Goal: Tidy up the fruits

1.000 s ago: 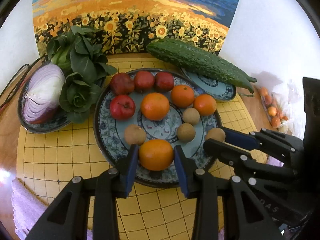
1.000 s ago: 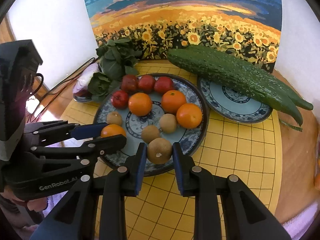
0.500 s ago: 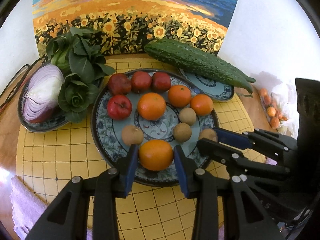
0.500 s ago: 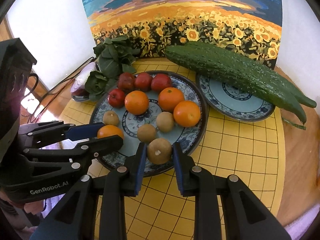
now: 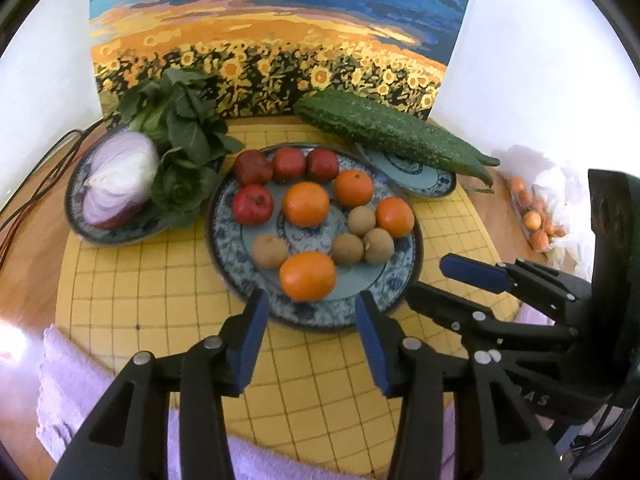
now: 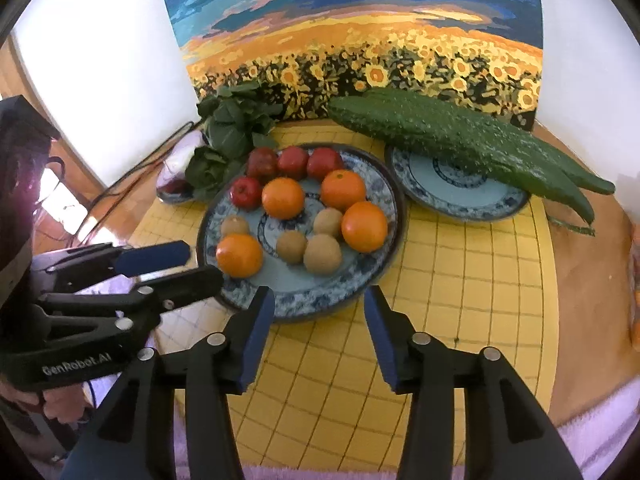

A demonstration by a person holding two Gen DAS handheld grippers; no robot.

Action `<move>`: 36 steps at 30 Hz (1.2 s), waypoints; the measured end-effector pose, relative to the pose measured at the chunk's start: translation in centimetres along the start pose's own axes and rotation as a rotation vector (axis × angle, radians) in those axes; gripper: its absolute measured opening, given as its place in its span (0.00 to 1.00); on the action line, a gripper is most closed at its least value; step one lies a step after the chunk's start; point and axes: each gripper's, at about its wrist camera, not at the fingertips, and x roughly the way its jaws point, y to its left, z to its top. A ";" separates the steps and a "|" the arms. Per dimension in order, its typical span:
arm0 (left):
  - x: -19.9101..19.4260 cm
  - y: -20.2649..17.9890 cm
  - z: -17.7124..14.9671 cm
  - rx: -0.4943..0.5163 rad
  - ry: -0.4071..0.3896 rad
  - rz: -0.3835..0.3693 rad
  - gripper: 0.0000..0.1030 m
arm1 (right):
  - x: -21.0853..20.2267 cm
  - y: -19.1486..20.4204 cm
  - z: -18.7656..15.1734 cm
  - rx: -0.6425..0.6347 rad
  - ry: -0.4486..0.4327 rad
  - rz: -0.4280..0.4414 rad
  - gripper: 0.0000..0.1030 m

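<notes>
I'm looking at the yellow grid-lined mat (image 5: 132,280), and on it one big round blue-patterned plate (image 5: 228,256) holding all the fruit. Behind it, two long bumpy green gourds (image 6: 460,140) lie across one smaller blue plate (image 6: 460,196). Counting the fruit: four oranges (image 5: 307,276), four red apples (image 5: 253,204), four small brown round fruits (image 5: 270,250). Apples at the back left, oranges through the middle, brown ones mixed among them. My left gripper (image 5: 308,320) hangs just in front of the plate's near rim, fingers spread wide, nothing between them. My right gripper (image 6: 319,314) sits level beside it at the same rim, fingers wide too, holding nothing.
</notes>
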 end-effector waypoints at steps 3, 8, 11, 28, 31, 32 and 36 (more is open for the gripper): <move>-0.2 0.4 -0.9 -0.012 0.013 0.008 0.50 | 0.1 0.0 -0.8 0.009 0.027 -0.012 0.47; 0.3 0.9 -2.2 -0.032 0.037 0.043 0.56 | 0.3 -0.4 -1.6 0.030 0.055 -0.028 0.47; 0.8 1.2 -2.5 -0.054 0.047 0.072 0.60 | 0.7 -0.7 -1.9 0.051 0.080 -0.043 0.51; 2.9 -0.1 -2.8 -0.034 0.084 0.166 0.71 | 2.1 -1.1 -2.3 0.037 0.126 -0.216 0.77; 3.0 0.0 -2.7 -0.040 0.086 0.168 0.71 | 2.4 -0.9 -2.3 0.021 0.132 -0.246 0.80; 3.0 0.0 -2.6 -0.047 0.086 0.165 0.72 | 2.4 -0.9 -2.3 0.020 0.133 -0.254 0.81; 3.1 0.1 -2.5 -0.059 0.085 0.156 0.73 | 2.5 -1.2 -2.2 0.027 0.136 -0.264 0.84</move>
